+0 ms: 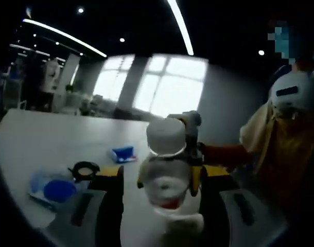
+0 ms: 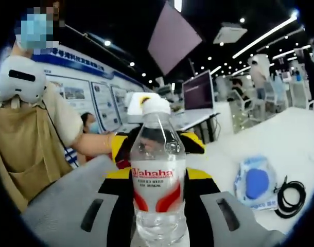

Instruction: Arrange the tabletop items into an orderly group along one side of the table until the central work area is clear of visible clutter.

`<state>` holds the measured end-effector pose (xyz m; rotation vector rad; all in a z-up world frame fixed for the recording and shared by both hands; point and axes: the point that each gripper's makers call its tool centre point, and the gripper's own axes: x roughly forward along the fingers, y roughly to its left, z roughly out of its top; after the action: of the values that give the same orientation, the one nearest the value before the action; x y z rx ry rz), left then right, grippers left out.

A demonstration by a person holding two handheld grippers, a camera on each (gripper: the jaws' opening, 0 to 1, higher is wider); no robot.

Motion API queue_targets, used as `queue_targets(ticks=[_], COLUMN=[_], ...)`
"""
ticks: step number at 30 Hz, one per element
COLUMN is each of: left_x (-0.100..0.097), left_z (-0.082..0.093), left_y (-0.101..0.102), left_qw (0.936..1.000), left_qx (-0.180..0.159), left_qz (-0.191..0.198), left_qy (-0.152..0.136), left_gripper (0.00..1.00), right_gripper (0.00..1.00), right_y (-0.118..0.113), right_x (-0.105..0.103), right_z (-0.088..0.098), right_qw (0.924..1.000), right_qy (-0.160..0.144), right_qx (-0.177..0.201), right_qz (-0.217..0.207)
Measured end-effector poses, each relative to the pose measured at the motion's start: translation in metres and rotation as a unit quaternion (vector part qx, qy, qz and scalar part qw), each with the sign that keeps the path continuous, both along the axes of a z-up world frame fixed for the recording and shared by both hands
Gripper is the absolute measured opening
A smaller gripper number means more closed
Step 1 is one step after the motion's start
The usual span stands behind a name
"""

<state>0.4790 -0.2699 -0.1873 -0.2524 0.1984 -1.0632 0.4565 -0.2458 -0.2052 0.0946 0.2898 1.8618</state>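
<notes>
Two tongs, one water bottle between them.
Right tongs (image 2: 158,216) are clenched on the clear bottle (image 2: 158,175), which stands upright with a white cap and red-lettered label; left tongs (image 1: 162,206) face it, spread wide and holding nothing. On the white worktop (image 1: 49,134) lie a blue-and-white packet (image 2: 256,182), a coiled black cable (image 2: 291,194) beside it and a small blue item (image 1: 123,153) farther off. Windows light the room behind.

Count of things on and over the desk (image 1: 38,139)

One water bottle (image 2: 158,175), one blue-and-white packet (image 2: 255,182), one coiled black cable (image 2: 291,195), one small blue item (image 1: 123,153), one person (image 2: 28,128).
</notes>
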Motion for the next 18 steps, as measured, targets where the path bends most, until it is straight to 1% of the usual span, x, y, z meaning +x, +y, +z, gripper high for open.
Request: queue_targets(ticks=[1,2,3,4,5,6,7,10,12,14,15,17,18], left_x=[-0.001,-0.002,-0.002,-0.002,-0.004,-0.007,-0.005,-0.006,-0.005,-0.004,-0.003,0.0,0.001], left_z=[-0.001,0.004,0.006,0.009,0.011,0.014,0.014,0.02,0.023,0.025,0.026,0.025,0.024], left_y=[-0.002,-0.002,-0.002,-0.002,-0.004,-0.005,-0.003,-0.003,-0.003,-0.004,-0.004,-0.006,-0.006], left_qw=[1.0,0.9999,0.9999,0.9997,0.9993,0.999,0.9993,0.9991,0.9992,0.9992,0.9993,0.9997,0.9997], left_qx=[0.002,-0.01,-0.014,-0.021,-0.026,-0.035,-0.03,-0.031,-0.026,-0.025,-0.025,-0.018,-0.012], left_qz=[-0.005,-0.009,-0.009,-0.01,-0.02,-0.026,-0.016,-0.018,-0.015,-0.011,-0.009,-0.004,-0.001], left_qy=[0.0,-0.001,-0.003,-0.012,-0.016,-0.012,-0.016,-0.024,-0.028,-0.028,-0.026,-0.019,-0.022], left_gripper=[0.56,0.53,0.5,0.46,0.42,0.39,0.39,0.39,0.39,0.39,0.38,0.38,0.38], right_gripper=[0.37,0.37,0.37,0.37,0.37,0.37,0.37,0.37,0.37,0.38,0.38,0.39,0.39], right_y=[0.0,0.001,0.001,0.002,0.002,0.003,0.002,0.003,0.003,0.003,0.004,0.004,0.005], right_x=[-0.001,-0.002,-0.003,-0.003,-0.003,-0.002,-0.002,-0.002,-0.001,0.0,0.001,0.001,0.001], right_z=[0.002,0.002,0.003,0.004,0.005,0.007,0.008,0.012,0.014,0.015,0.016,0.013,0.012], right_qw=[1.0,1.0,1.0,1.0,0.9999,0.9999,0.9998,0.9997,0.9997,0.9996,0.9995,0.9996,0.9997], right_qy=[0.004,0.0,0.0,0.002,0.005,0.007,0.007,0.007,0.003,0.008,0.016,0.014,0.015], right_qx=[0.003,0.003,0.004,0.007,0.009,0.014,0.018,0.022,0.025,0.027,0.027,0.023,0.021], right_qz=[0.001,0.001,0.002,0.004,0.005,0.002,0.004,0.006,0.006,0.006,0.007,0.005,0.006])
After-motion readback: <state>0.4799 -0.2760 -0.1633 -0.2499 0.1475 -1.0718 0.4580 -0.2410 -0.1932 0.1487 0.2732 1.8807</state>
